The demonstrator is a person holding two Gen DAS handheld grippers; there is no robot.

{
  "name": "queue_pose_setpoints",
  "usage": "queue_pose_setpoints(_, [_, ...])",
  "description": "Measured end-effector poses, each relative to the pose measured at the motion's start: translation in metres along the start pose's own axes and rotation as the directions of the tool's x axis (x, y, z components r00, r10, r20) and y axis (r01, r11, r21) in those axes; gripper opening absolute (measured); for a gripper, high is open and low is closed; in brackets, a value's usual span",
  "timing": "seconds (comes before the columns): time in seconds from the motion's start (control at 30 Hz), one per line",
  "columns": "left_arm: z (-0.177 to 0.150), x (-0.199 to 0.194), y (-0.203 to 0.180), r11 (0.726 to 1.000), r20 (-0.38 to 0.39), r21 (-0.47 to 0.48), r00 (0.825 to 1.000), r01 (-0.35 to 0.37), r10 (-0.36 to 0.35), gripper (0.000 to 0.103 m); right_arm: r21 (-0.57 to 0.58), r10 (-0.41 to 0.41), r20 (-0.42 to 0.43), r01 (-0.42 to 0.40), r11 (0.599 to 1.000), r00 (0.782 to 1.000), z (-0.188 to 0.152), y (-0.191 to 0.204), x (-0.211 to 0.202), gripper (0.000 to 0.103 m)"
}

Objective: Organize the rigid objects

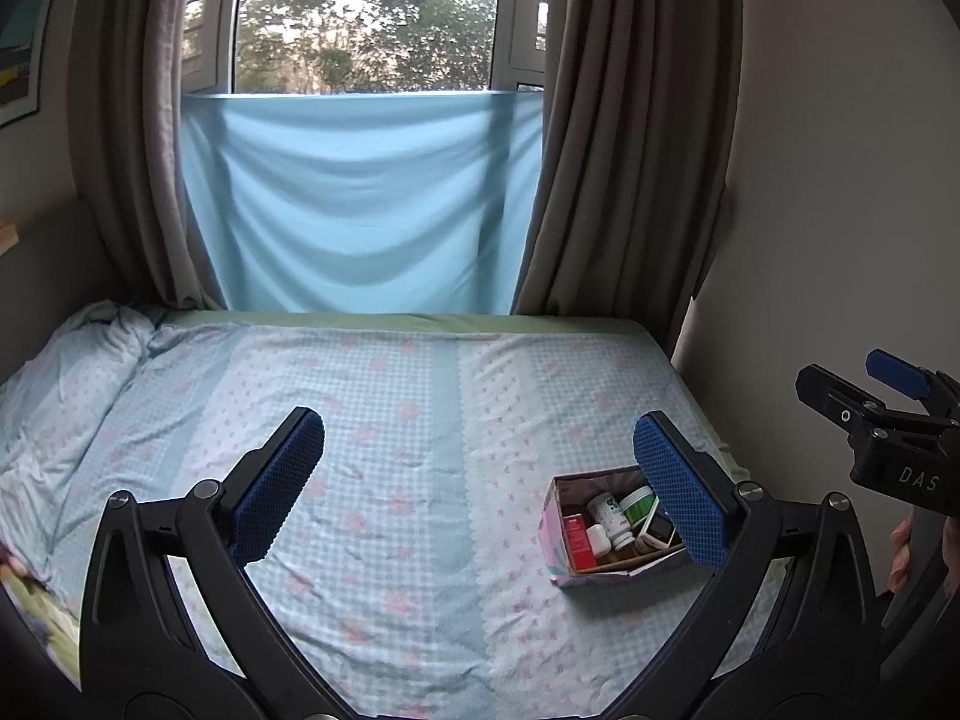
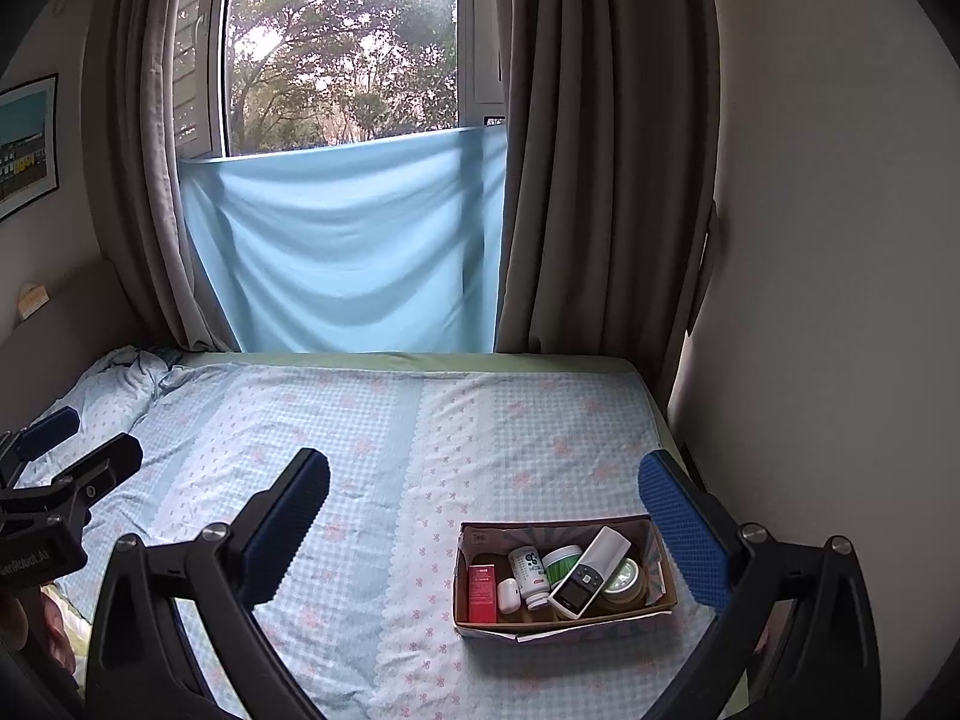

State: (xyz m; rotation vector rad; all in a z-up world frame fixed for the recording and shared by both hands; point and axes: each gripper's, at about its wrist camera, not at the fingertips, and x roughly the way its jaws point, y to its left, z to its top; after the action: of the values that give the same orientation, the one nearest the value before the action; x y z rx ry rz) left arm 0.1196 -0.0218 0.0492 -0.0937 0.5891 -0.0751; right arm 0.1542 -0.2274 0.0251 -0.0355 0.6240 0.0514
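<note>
A small cardboard box [image 2: 657, 603] sits on the bed at the right and also shows in the left wrist view [image 1: 549, 531]. It holds a red carton [image 2: 482, 594], a white bottle [image 2: 528, 576], a green-lidded jar [image 2: 561, 561], a white remote [image 2: 591, 573], a small white case [image 2: 509, 594] and a metal-lidded jar [image 2: 624, 579]. My left gripper [image 1: 480, 480] is open and empty, above the bed left of the box. My right gripper [image 2: 483, 516] is open and empty, above and just behind the box.
The bed [image 2: 360, 450] has a blue checked sheet, rumpled at the far left [image 2: 114, 378]. Grey curtains [image 2: 606, 180] and a blue cloth [image 2: 348, 246] hang at the window behind. A wall [image 2: 828, 300] runs close along the bed's right side.
</note>
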Motion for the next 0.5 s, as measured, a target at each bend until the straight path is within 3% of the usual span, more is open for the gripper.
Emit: queue_pose_setpoints(0.5, [0.0007,0.0047,0.0005,1.000,-0.003,0.004,1.000,-0.003,0.003,0.103,-0.001,-0.004,0.002,0.004,1.000,1.000,0.0035,0.0012,0.0035,0.103])
